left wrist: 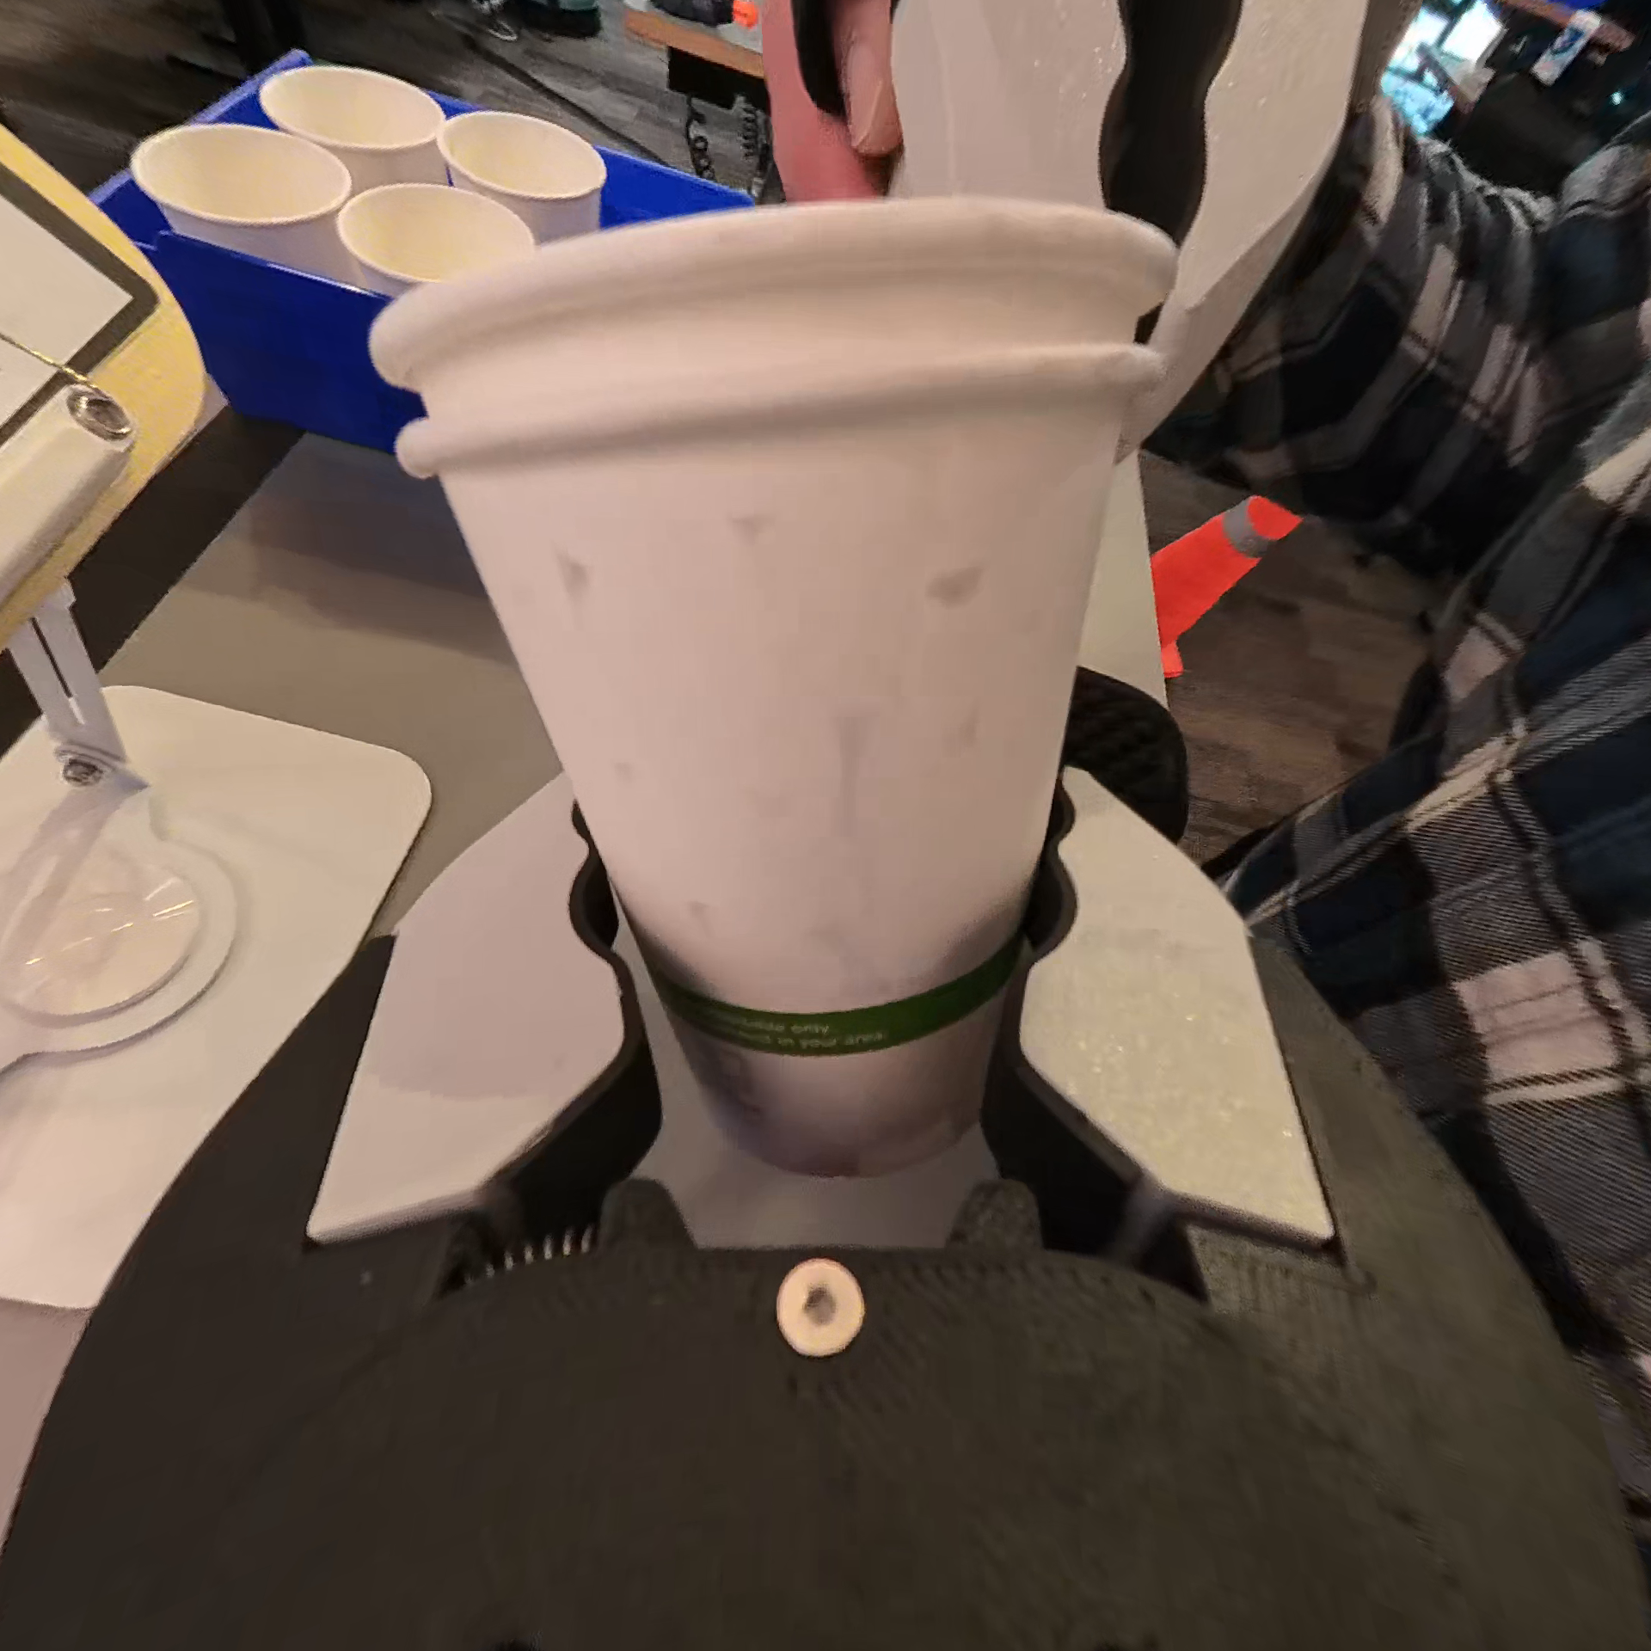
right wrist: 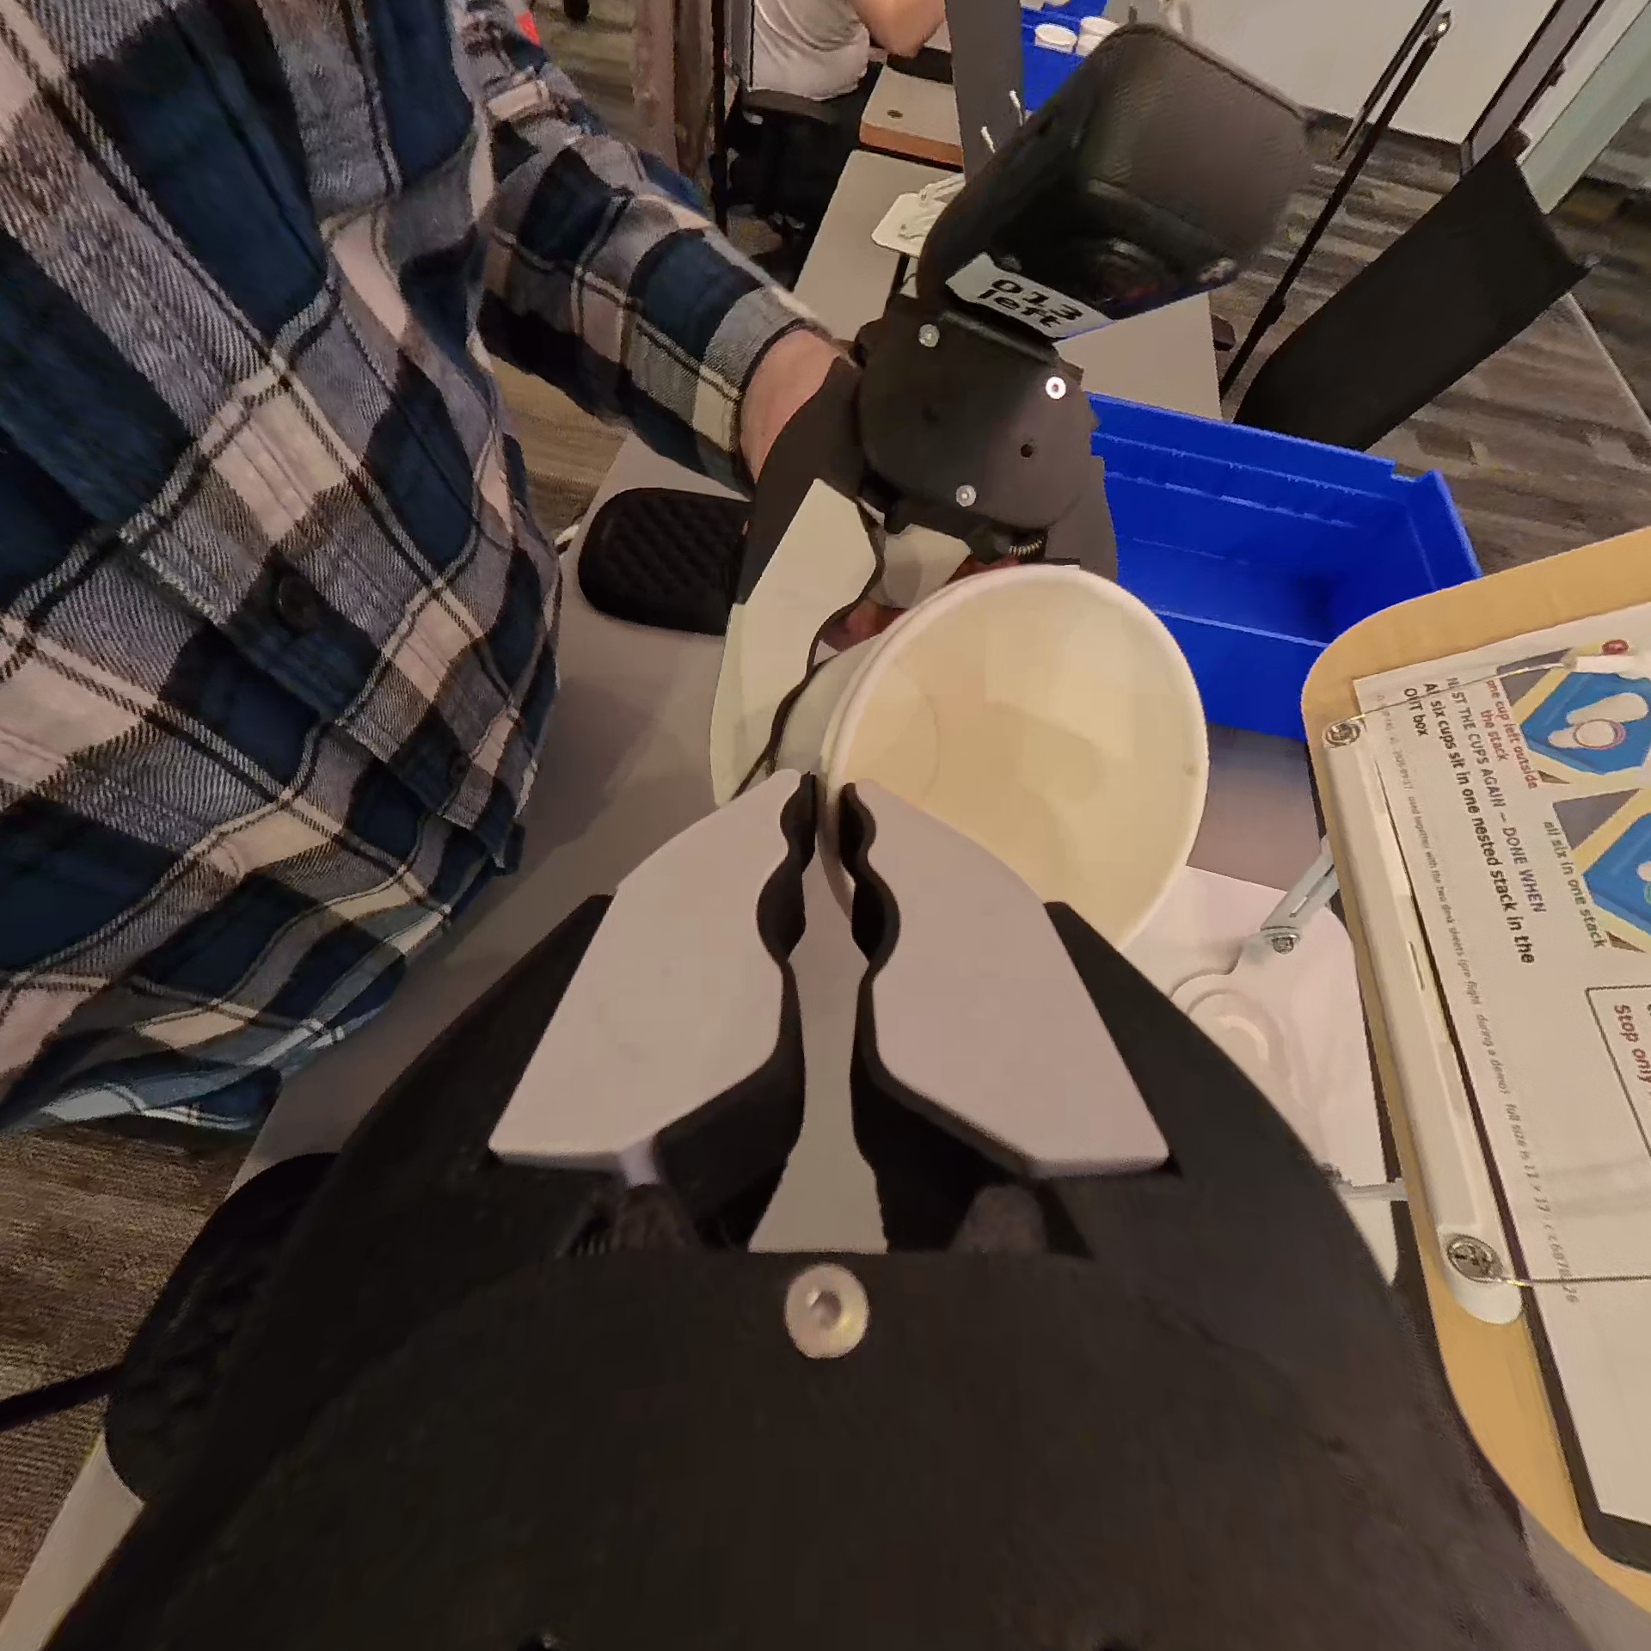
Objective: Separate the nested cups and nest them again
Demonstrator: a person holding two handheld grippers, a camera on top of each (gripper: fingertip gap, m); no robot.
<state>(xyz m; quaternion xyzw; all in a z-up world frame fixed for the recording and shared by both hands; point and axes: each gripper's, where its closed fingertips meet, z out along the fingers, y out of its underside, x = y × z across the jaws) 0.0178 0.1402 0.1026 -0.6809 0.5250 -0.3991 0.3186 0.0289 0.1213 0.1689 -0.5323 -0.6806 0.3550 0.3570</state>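
Nested cups [left wrist: 786, 643] between left hand-held gripper [left wrist: 822, 893] fingers.

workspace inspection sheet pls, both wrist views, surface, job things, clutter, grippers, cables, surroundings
surface: grey table, mostly bare.
job's things: two nested white cups tilted in the air; four single cups upright in a blue bin.
clutter: instruction board on a white stand; black pad.
grippers: left gripper clamps the outer cup low on its wall; right gripper pinches the inner cup's rim.
cables: thin dark cord beside the cups.
surroundings: plaid sleeve, orange cone on wood floor, second blue bin.
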